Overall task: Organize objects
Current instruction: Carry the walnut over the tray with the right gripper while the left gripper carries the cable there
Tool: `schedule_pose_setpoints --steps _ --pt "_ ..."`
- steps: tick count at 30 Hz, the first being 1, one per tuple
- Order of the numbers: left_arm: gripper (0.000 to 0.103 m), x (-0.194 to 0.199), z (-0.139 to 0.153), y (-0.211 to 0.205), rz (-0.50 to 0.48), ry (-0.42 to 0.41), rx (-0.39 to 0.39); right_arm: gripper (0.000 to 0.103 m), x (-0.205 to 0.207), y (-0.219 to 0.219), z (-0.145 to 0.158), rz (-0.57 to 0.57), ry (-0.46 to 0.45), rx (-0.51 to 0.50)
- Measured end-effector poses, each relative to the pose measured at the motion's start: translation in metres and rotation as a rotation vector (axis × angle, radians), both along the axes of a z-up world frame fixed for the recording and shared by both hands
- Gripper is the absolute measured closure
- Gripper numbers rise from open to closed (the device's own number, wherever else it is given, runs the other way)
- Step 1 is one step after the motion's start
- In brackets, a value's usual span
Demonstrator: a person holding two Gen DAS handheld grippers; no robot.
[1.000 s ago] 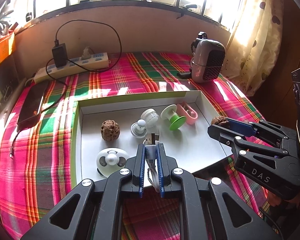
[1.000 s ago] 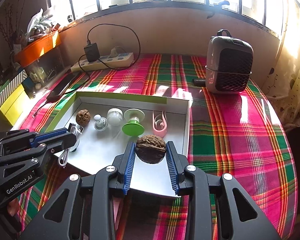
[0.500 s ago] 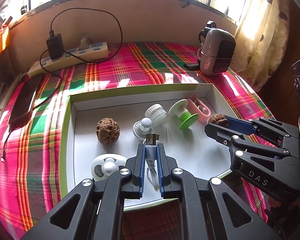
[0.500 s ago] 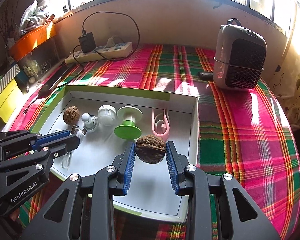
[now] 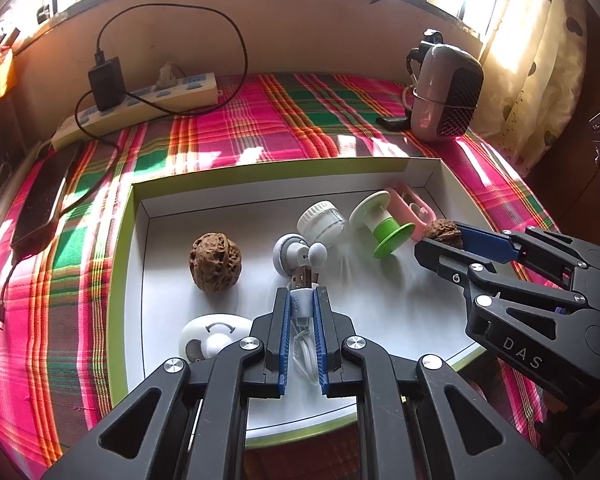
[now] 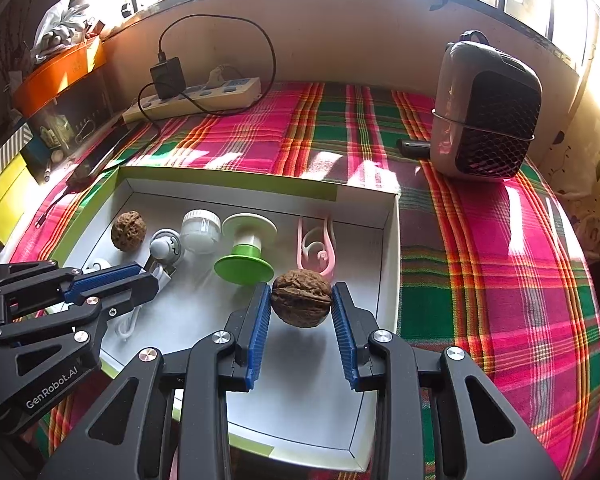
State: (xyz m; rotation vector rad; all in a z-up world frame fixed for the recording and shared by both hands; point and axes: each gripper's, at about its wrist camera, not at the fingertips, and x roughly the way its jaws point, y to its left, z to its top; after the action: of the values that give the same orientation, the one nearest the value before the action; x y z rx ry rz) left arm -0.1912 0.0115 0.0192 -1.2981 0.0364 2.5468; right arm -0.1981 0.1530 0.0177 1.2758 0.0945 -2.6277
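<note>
1. Both grippers have come in lower over the white tray (image 5: 416,172) since the earlier frame; its contents sit closer in both views, grips unchanged.
2. Left gripper (image 5: 302,300) is pinched tight on a white USB cable (image 5: 301,304), plug end sticking out past the tips, loop hanging between the fingers.
3. Right gripper (image 6: 302,306) clamps a walnut (image 6: 301,298), held clear above the tray floor.
4. Step looks like drop-off: lower, then release into bare floor near the front edge.
5. In the way: second walnut (image 5: 215,261), small jar (image 5: 322,224), green spool (image 5: 384,228), pink clip (image 6: 318,246), round white gadget (image 5: 214,338) (the gadget is just beside the left fingers).
6. Heater (image 6: 488,116) and power strip (image 5: 148,104) are well clear.
</note>
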Motion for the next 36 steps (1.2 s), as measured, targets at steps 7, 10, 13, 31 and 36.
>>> schedule_pose_setpoints --steps 7,10,13,31,36 --pt "0.093 -0.0039 -0.0012 -0.0007 0.007 -0.001 -0.002 0.07 -0.0043 -0.0023 -0.0025 0.005 0.004 0.014" --pt "0.093 -0.0045 -0.0013 -0.0005 0.011 -0.003 -0.001 0.07 -0.0056 -0.0031 -0.0039 0.008 0.005 0.023" --pt "0.093 -0.0045 -0.0011 -0.0006 0.012 -0.004 0.002 0.07 -0.0064 -0.0034 -0.0051 0.01 0.003 0.021" --pt "0.091 -0.0044 -0.0028 -0.0005 0.018 -0.013 0.001 0.07 -0.0042 -0.0046 -0.0063 0.007 0.018 0.041" --pt "0.088 -0.003 -0.0026 -0.0004 0.017 -0.013 0.001 0.07 -0.004 -0.0057 -0.0067 0.004 0.02 0.05"
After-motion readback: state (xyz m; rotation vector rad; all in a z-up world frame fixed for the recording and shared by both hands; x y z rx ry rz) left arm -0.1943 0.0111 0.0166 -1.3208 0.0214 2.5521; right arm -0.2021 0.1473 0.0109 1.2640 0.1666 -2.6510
